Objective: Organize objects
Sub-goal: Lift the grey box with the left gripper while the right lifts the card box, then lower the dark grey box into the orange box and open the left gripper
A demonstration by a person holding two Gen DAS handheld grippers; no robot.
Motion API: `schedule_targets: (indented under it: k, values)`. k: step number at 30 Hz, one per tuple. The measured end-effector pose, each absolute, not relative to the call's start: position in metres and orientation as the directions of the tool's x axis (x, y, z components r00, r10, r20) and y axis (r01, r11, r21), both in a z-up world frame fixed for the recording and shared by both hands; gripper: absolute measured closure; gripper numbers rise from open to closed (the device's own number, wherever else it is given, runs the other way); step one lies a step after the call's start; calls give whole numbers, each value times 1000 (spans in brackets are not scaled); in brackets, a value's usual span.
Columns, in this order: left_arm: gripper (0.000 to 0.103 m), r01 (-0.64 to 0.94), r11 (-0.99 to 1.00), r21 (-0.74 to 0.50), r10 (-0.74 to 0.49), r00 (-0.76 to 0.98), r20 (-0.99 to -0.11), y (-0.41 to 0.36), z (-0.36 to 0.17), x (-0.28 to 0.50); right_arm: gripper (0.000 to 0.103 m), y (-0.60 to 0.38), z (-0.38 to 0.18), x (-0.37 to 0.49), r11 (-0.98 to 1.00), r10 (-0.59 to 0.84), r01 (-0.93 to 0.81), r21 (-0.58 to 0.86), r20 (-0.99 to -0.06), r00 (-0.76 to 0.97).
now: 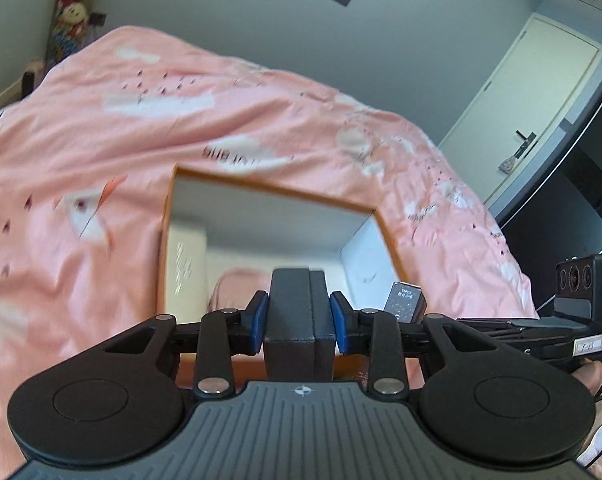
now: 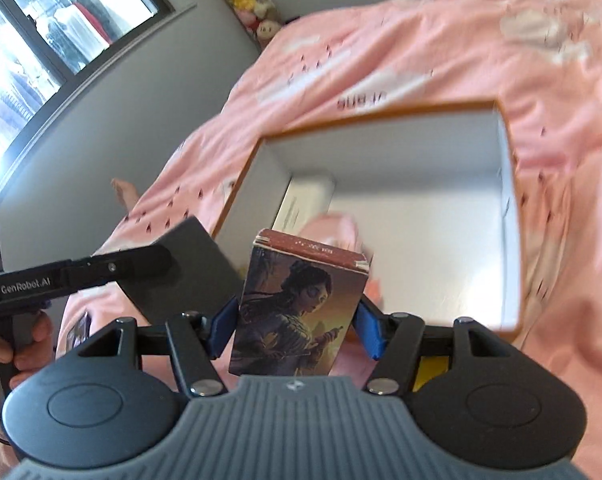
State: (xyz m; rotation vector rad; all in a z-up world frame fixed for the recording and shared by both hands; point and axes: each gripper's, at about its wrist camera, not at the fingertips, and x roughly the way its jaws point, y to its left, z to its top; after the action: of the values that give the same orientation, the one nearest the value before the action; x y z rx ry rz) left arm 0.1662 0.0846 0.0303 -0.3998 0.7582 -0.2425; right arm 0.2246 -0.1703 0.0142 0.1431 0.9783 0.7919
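Boxes numbered two in our claws: the left claw clamped a black box, the right claw a picture box. One open bin on the bed held a white carton and something pink.

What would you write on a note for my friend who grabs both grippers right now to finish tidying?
Left gripper: shut on a dark grey box, held in the air in front of the open storage box.
Right gripper: shut on an illustrated card box, also held up by the storage box.
The storage box sits on the pink bedspread, with a white box and something pink already inside.
Done: both items picked up.
Left: set both inside the storage box, probably in the bare part of its floor.
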Motion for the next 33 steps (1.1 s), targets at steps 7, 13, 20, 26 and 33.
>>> schedule_targets:
  k: [7,13,20,26,33]
  values:
    - [66,113,904,-413,-361,720,-593,69,37,221,39,-167,20,263,758,622,-507,410,-690,371]
    - [66,37,897,-440,-322,736,-596,65,12,268,39,-163,3,296,809,558,-466,359,-718,416]
    - [66,-49,854,-518,-346,689,-637,59,-39,318,39,-154,-30,332,837,522,-413,359,-752,403]
    - [66,-89,822,-562,-370,667,-646,59,-69,342,39,-135,-39,341,833,473,-489,257,-789,392]
    - [66,-148,846,-512,-320,627,-711,55,-86,350,39,-115,-59,351,823,398,-550,145,-837,374]
